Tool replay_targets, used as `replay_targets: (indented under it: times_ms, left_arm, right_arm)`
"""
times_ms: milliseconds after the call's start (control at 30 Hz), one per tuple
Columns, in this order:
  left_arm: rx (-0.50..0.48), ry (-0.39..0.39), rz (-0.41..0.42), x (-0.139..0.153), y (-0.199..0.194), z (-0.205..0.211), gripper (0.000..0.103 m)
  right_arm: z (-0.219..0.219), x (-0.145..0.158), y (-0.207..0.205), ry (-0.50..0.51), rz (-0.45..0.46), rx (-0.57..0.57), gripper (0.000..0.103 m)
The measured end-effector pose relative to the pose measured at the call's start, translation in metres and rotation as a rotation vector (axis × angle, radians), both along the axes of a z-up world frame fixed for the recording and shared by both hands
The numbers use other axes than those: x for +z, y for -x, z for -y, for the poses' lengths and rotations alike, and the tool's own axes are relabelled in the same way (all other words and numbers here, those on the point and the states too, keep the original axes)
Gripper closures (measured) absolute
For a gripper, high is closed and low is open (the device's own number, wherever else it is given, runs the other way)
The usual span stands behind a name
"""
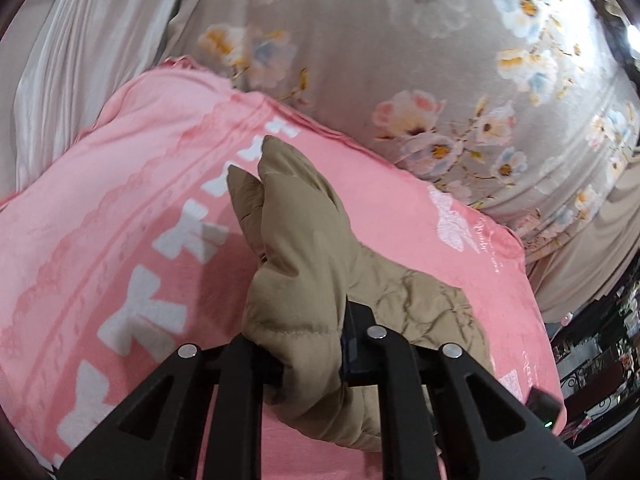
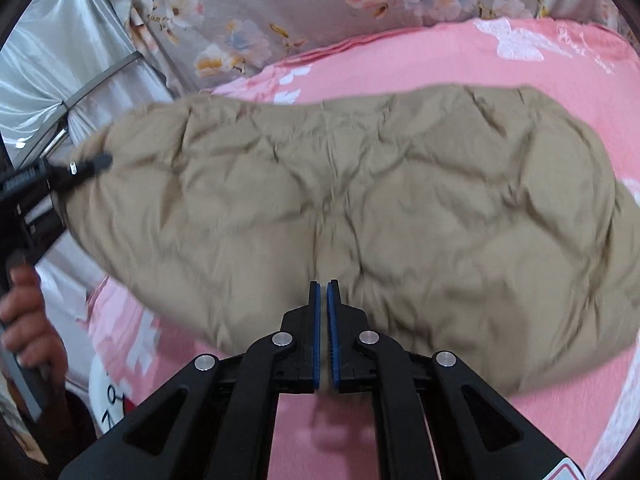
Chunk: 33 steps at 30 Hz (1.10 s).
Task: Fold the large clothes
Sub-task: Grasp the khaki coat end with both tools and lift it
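Underneath everything lies a floral sheet (image 1: 400, 40), then a pink blanket (image 1: 120, 208), with the tan quilted jacket (image 2: 360, 208) spread on it. Left gripper (image 1: 310, 344) clamps a bunched jacket fold; right gripper (image 2: 324, 292) is closed and empty over the jacket's near edge.

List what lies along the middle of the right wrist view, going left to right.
Person's hand on the handle → left gripper clamped on the jacket's edge → tan quilted jacket → pink blanket at the right edge.
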<state>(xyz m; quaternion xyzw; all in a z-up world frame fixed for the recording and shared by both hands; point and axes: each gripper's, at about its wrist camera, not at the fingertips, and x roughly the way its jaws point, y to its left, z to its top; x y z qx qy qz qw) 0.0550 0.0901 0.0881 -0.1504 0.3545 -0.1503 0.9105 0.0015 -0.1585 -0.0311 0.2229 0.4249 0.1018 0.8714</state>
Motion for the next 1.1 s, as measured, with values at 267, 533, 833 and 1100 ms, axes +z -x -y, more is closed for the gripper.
replay_targets:
  times_ms: [267,533,833,1100]
  left_arm:
    - [-0.239,-0.108,0.108,0.036,0.036,0.102,0.091]
    - [-0.455,-0.193,0.094,0.016,0.037,0.222,0.091]
    - [-0.584,-0.291,-0.072,-0.070,0.039,0.321,0.091]
    - [-0.608,-0.296,-0.152,-0.114,0.042,0.344,0.091]
  right_arm:
    - [-0.018,-0.047,-0.014,-0.122,-0.021,0.021,0.099]
    - [0.065,-0.015,0.064,-0.124,0.011,-0.121,0.099]
    - [0.139,-0.001,0.118,0.000,0.004,-0.360,0.097]
    - [0.150,-0.003,0.124,0.040,0.004,-0.440,0.096]
